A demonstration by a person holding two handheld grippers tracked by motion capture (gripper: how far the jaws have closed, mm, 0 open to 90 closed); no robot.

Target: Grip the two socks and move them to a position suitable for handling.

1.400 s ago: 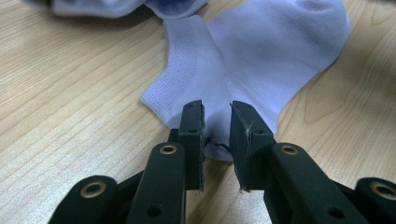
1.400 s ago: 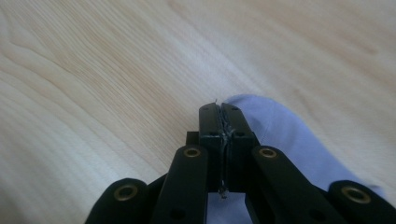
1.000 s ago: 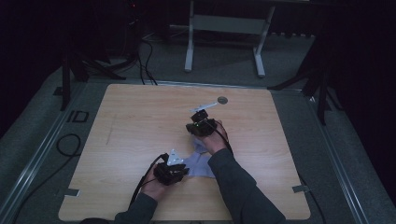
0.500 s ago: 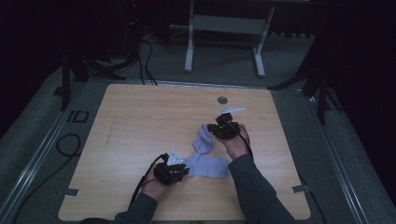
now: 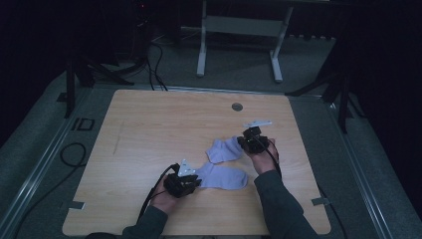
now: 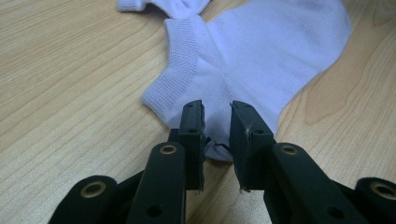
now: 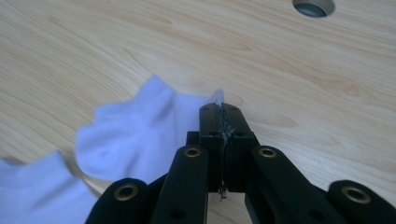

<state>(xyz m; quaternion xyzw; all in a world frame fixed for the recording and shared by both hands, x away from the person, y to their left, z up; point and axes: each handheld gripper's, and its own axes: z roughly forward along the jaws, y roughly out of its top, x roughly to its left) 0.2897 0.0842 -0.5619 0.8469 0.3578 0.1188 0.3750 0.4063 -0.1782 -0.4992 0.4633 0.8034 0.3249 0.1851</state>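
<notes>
Two pale lavender ankle socks lie on the wooden table (image 5: 149, 124). The near sock (image 5: 221, 177) (image 6: 261, 56) lies flat, and its heel edge reaches in between the jaws of my left gripper (image 5: 194, 180) (image 6: 216, 105). Those jaws stand a little apart and open, pads off the cloth. The far sock (image 5: 224, 149) (image 7: 135, 135) lies crumpled just beyond it. My right gripper (image 5: 245, 141) (image 7: 219, 108) is shut on that sock's right edge, with a tuft of cloth poking out above the tips.
A round cable hole (image 5: 237, 106) (image 7: 313, 5) sits in the table beyond the right gripper. A white metal stand (image 5: 239, 30) is on the floor behind the table. Bare wood spreads across the left and far parts of the tabletop.
My right gripper has travelled to the right with one sock, drawing it off the other one. The left gripper has stayed put at the near sock.
</notes>
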